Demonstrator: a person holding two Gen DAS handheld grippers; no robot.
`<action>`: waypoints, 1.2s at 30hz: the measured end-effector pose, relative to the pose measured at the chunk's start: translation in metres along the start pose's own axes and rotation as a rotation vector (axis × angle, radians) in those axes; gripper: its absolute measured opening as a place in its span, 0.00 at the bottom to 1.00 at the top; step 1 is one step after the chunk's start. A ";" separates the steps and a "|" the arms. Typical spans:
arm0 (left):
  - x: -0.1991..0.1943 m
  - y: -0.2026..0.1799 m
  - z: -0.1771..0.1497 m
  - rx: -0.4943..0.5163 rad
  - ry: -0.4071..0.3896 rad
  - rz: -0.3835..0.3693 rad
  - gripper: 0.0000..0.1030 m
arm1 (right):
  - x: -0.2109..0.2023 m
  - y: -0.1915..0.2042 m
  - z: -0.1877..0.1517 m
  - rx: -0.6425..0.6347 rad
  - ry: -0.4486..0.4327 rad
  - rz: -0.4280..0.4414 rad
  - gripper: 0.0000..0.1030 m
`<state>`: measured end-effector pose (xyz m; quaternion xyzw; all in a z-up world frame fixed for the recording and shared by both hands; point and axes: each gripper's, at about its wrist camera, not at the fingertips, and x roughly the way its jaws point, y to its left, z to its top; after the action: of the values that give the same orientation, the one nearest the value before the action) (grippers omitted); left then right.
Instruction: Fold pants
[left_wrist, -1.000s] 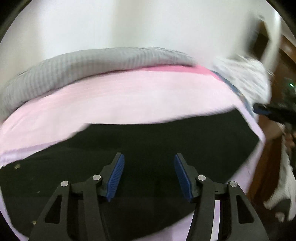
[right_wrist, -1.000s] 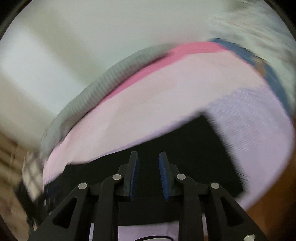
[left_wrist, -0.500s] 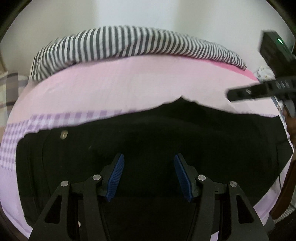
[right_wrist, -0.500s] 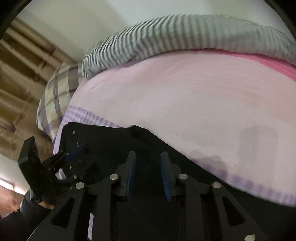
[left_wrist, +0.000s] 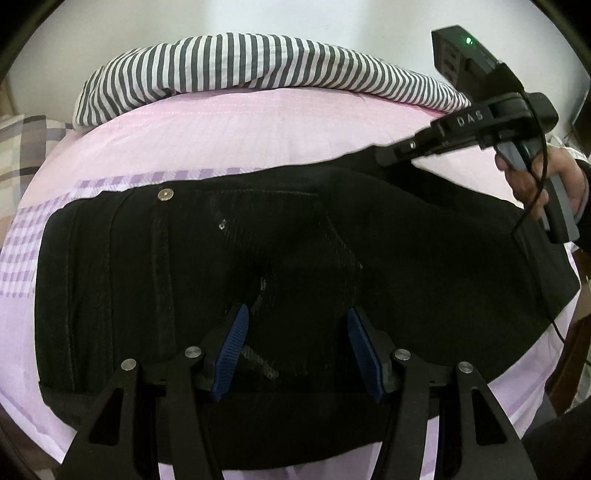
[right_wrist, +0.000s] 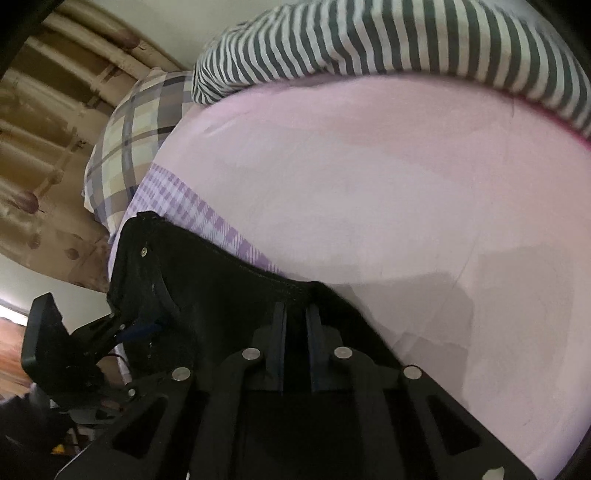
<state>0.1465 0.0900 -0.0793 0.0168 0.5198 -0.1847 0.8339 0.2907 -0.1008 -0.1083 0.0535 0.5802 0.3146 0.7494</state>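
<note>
Our right gripper (right_wrist: 295, 328) pinches the far edge of the black pants (left_wrist: 295, 240), which lie flat across the pink bedsheet (left_wrist: 229, 129). Our left gripper (left_wrist: 295, 347) hovers half-open over them, holding nothing. For an even fold, we should clamp the left on that edge before lifting.

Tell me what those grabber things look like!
Each gripper is black plastic with silver screws and ribbed blue pads on the jaws. The left gripper shows them best. The right gripper has white letters "DAS", a grey trigger, a black cable and a box with a green light.
</note>
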 end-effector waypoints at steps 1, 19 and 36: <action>-0.001 0.001 -0.001 -0.006 0.000 -0.002 0.55 | -0.001 0.000 0.001 0.006 -0.014 -0.011 0.06; -0.028 -0.001 0.013 -0.103 -0.065 -0.077 0.56 | -0.075 -0.011 -0.058 0.104 -0.143 -0.109 0.29; 0.000 -0.053 -0.001 0.051 0.080 -0.069 0.56 | -0.123 -0.111 -0.149 0.428 -0.279 -0.206 0.27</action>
<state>0.1282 0.0411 -0.0714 0.0276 0.5482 -0.2256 0.8049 0.1854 -0.2971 -0.1027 0.1943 0.5270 0.0966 0.8217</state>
